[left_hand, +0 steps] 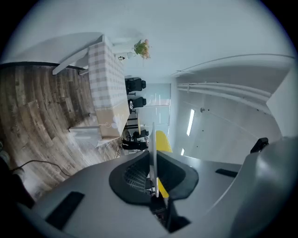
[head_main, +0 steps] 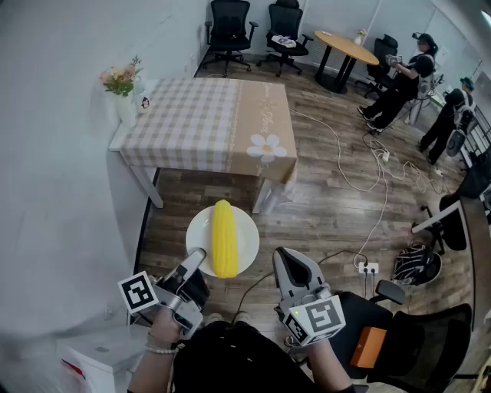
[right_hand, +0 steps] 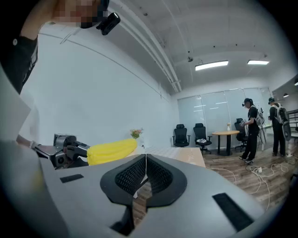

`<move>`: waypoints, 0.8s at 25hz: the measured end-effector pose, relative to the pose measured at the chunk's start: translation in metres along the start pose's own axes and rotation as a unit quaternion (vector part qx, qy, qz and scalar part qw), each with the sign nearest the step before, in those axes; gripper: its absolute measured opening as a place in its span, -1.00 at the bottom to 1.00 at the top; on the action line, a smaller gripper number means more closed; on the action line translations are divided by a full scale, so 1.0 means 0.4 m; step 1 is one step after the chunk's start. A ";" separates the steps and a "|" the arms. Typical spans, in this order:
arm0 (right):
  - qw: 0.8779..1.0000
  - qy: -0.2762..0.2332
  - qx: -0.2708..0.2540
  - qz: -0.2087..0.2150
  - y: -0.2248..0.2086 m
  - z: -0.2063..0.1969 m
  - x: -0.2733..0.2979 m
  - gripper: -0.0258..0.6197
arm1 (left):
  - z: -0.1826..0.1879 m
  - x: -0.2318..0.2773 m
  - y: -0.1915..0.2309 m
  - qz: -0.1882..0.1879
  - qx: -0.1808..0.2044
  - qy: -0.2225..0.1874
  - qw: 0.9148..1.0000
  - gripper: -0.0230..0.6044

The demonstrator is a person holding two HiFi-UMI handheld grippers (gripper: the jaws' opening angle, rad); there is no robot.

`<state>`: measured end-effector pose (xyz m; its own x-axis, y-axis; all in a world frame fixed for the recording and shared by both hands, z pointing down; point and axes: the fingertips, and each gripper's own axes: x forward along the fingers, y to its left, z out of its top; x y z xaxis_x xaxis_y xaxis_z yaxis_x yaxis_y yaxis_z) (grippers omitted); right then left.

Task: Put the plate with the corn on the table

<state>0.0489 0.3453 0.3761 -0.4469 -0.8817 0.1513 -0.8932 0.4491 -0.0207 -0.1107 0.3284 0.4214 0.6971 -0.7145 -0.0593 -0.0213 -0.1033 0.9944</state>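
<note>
Left gripper [head_main: 201,255]: jaws nearly shut, pinching near-left rim of plate [head_main: 247,229]; plate kept level, likely so corn [head_main: 224,238] stays on. Plate in air above floor, near side of table [head_main: 207,123], not yet set down. Right gripper [head_main: 285,258]: jaws together, empty, just right of plate.

two black office chairs [head_main: 229,23] stand beside a round table [head_main: 345,44], two people [head_main: 405,77] near it; white cables [head_main: 381,207] cross the floor [head_main: 330,222] toward perhaps a power strip [head_main: 369,268].
</note>
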 end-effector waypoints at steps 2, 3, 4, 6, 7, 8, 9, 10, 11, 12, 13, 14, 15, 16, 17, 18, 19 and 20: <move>1.000 0.000 0.016 -0.001 0.004 0.002 0.002 -0.79 | 0.003 -0.005 -0.004 0.001 0.000 0.001 1.000 -0.81; 1.000 0.001 0.028 -0.002 0.004 0.002 0.004 -0.79 | 0.004 -0.007 -0.004 0.001 0.001 0.002 1.000 -0.81; 0.999 0.001 0.044 -0.002 0.002 0.000 0.006 -0.79 | 0.006 -0.008 -0.002 0.003 0.001 0.003 1.000 -0.81; 0.996 -0.002 0.088 -0.004 -0.006 -0.007 0.009 -0.79 | 0.007 -0.009 0.005 0.005 0.002 0.005 1.000 -0.81; 0.994 -0.006 0.111 -0.004 -0.010 -0.011 0.009 -0.79 | 0.007 -0.008 0.008 0.005 0.001 0.006 1.000 -0.81; 0.991 -0.009 0.132 -0.004 -0.013 -0.014 0.010 -0.79 | 0.007 -0.008 0.010 0.004 0.001 0.007 1.000 -0.81; 0.989 -0.011 0.150 -0.002 -0.015 -0.017 0.011 -0.79 | 0.008 -0.008 0.010 0.003 0.000 0.007 1.000 -0.81; 0.986 -0.010 0.168 0.002 -0.014 -0.021 0.014 -0.79 | 0.008 -0.007 0.011 0.002 0.000 0.008 1.000 -0.81; 0.982 -0.009 0.188 0.009 -0.011 -0.026 0.018 -0.79 | 0.009 -0.006 0.011 0.002 0.000 0.009 1.000 -0.81; 0.977 -0.008 0.213 0.018 -0.006 -0.032 0.023 -0.79 | 0.010 -0.006 0.012 0.002 0.001 0.010 1.000 -0.81; 0.970 -0.007 0.243 0.029 -0.001 -0.038 0.027 -0.79 | 0.010 -0.005 0.012 0.003 0.002 0.011 1.000 -0.81; 0.960 -0.007 0.278 0.040 0.005 -0.044 0.032 -0.79 | 0.011 -0.004 0.012 0.004 0.003 0.012 1.000 -0.81; 0.947 -0.009 0.317 0.052 0.011 -0.049 0.037 -0.79 | 0.013 -0.003 0.011 0.004 0.004 0.013 1.000 -0.81; 0.933 -0.011 0.354 0.062 0.017 -0.053 0.042 -0.79 | 0.014 -0.001 0.009 0.004 0.005 0.013 1.000 -0.81; 0.919 -0.014 0.386 0.072 0.024 -0.056 0.047 -0.78 | 0.016 0.000 0.007 0.004 0.005 0.014 1.000 -0.81; 0.909 -0.015 0.409 0.082 0.031 -0.059 0.052 -0.75 | 0.017 0.001 0.006 0.004 0.006 0.014 1.000 -0.81; 0.901 -0.012 0.424 0.090 0.040 -0.064 0.056 -0.60 | 0.017 0.002 0.007 0.004 0.006 0.015 1.000 -0.81; 0.897 -0.008 0.432 0.097 0.049 -0.068 0.060 -0.48 | 0.018 0.002 0.008 0.004 0.006 0.016 1.000 -0.81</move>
<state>0.0219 0.3370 0.4062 -0.5931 -0.8038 0.0473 -0.5000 0.3217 -0.8041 -0.1153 0.3227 0.4238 0.7191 -0.6932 -0.0490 -0.0349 -0.1065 0.9937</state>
